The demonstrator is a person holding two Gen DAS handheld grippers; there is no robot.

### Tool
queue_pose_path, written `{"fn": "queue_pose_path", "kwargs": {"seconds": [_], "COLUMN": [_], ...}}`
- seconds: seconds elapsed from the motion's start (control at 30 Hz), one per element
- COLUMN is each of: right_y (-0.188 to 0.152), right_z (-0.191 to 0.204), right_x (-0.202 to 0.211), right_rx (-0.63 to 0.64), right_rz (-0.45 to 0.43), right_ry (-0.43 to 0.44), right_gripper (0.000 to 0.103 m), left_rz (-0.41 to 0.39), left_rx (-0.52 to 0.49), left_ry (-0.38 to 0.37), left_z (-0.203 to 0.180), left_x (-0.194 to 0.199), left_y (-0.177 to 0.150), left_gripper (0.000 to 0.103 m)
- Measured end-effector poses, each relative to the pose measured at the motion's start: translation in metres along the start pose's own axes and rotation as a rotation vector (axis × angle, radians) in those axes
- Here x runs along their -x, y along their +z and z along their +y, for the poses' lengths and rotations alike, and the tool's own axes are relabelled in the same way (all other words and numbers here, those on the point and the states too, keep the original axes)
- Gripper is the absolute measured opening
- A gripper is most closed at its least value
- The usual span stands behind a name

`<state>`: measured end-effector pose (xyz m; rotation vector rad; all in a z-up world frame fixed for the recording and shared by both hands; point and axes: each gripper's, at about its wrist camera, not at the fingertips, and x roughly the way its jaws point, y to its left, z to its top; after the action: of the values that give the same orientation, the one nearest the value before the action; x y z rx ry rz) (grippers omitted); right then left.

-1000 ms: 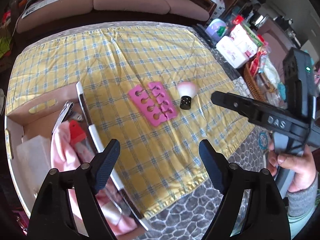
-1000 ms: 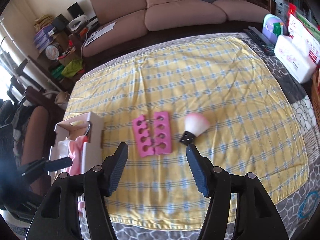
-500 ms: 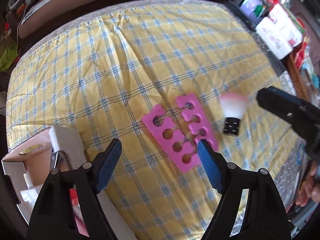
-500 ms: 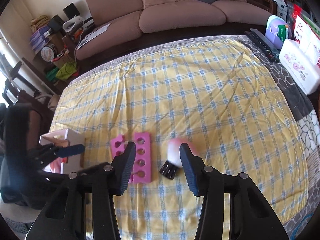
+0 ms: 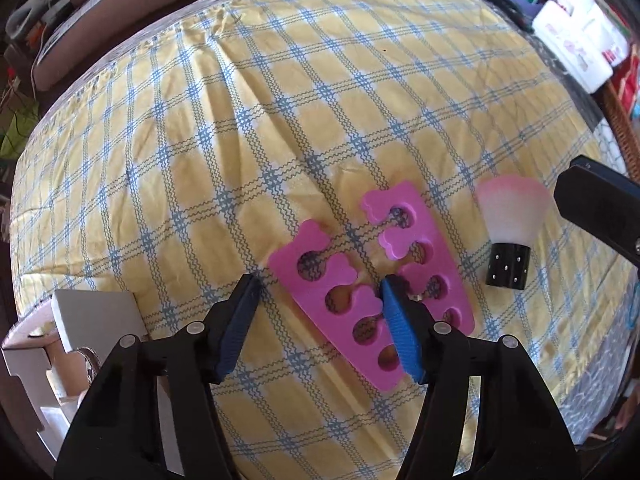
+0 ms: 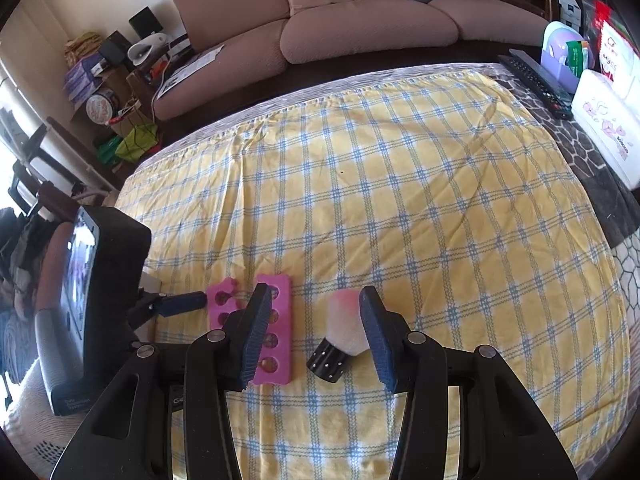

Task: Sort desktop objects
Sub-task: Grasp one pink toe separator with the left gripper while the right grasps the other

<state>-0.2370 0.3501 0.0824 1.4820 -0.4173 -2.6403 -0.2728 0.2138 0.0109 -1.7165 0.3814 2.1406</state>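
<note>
Two pink foam toe separators lie side by side on the yellow checked cloth [image 5: 280, 120]. My left gripper [image 5: 320, 280] points steeply down over the left separator [image 5: 344, 270]. Its jaws are closing with that separator between them; the right fingertip sits in the gap beside the second separator [image 5: 424, 236], and the pads do not press. A short brush [image 5: 510, 216] with pink-white bristles and a black studded base lies to the right. In the right wrist view my right gripper [image 6: 315, 289] stands open around the brush [image 6: 344, 320], whose bristles are close to the right finger.
An open white cardboard box [image 5: 96, 312] stands at the cloth's left edge. A remote [image 6: 536, 80], a tissue pack [image 6: 608, 128] and packets crowd the table's right side. A sofa [image 6: 360, 28] runs behind the table.
My left gripper has come down from over the box onto the left toe separator and its jaws have narrowed. The right gripper has sunk over the brush with narrower jaws.
</note>
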Motion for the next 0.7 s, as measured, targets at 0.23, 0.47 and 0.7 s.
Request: {"fn": "queue_pose_path", "kwargs": {"seconds": [0.23,0.47,0.7], "right_y": [0.000,-0.001,-0.002], "right_z": [0.004,0.006,0.013], "right_x": [-0.004,-0.003,-0.005], "right_rx": [0.004,0.010,0.031], "right_rz": [0.003,0.001,0.007], "right_ry": [-0.008,-0.032,-0.034], "right_gripper": [0.048,0.048,0.048], "left_rz": [-0.057,-0.076,-0.164], "left_rx": [0.008,0.027,0.065], "left_ry": [0.016,-0.038,-0.163], "left_z": [-0.002,0.012,0.027], "left_x": [0.005,0.019,0.067], "left_y": [-0.007,-0.009,-0.003], "left_gripper": [0.042,0.039,0.039]}}
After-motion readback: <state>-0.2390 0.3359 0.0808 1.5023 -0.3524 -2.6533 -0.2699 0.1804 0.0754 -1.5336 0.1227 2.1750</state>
